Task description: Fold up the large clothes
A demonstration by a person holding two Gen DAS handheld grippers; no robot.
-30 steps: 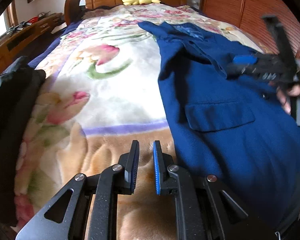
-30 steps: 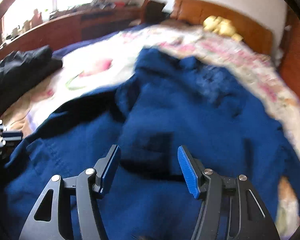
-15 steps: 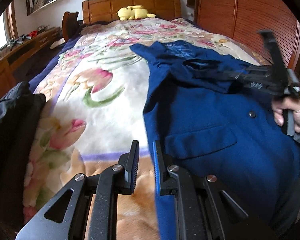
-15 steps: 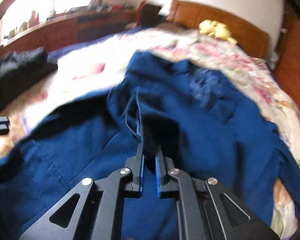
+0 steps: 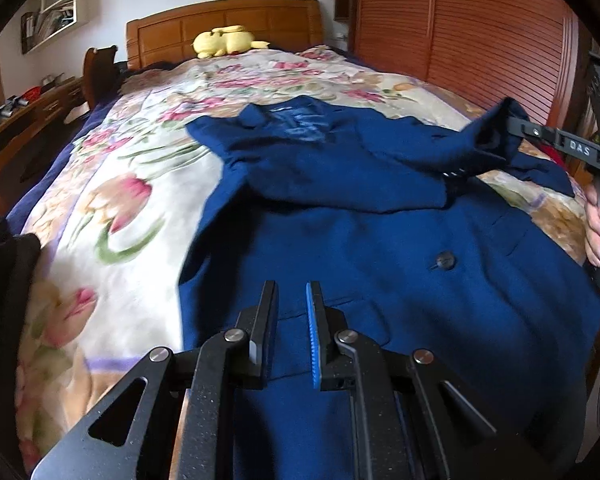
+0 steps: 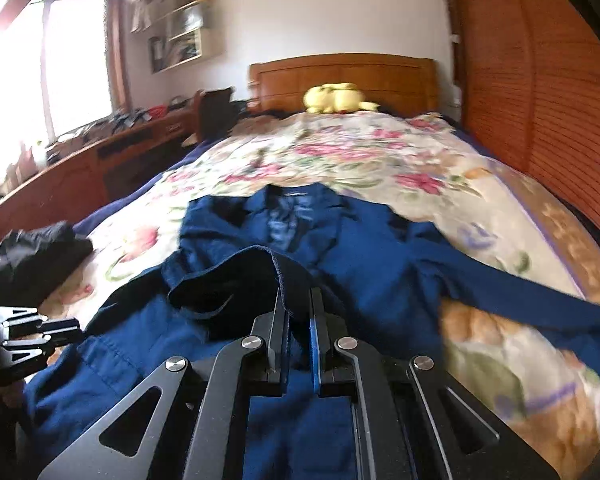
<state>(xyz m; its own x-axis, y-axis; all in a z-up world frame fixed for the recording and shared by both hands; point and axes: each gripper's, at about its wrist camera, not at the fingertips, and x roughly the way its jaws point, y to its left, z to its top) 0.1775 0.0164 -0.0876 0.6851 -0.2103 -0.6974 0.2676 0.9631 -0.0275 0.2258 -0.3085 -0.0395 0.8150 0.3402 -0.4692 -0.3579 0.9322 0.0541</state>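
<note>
Right tool (image 6: 298,332) pinches the blue coat's (image 5: 380,240) sleeve end, lifting it to fold across. Left tool (image 5: 292,320), nearly closed and empty, waits over the coat's hem at the bed's (image 5: 148,184) foot.

The right gripper (image 6: 298,320) was clamped on a lifted fold of the blue jacket (image 6: 360,264), which lay spread on the floral blanket (image 6: 380,152) of the bed. Left of the jacket sat a dark garment (image 6: 40,252) and the left gripper (image 6: 40,336). Beyond the jacket's collar, a yellow plush toy (image 6: 336,98) rested against the headboard (image 6: 340,72).
</note>
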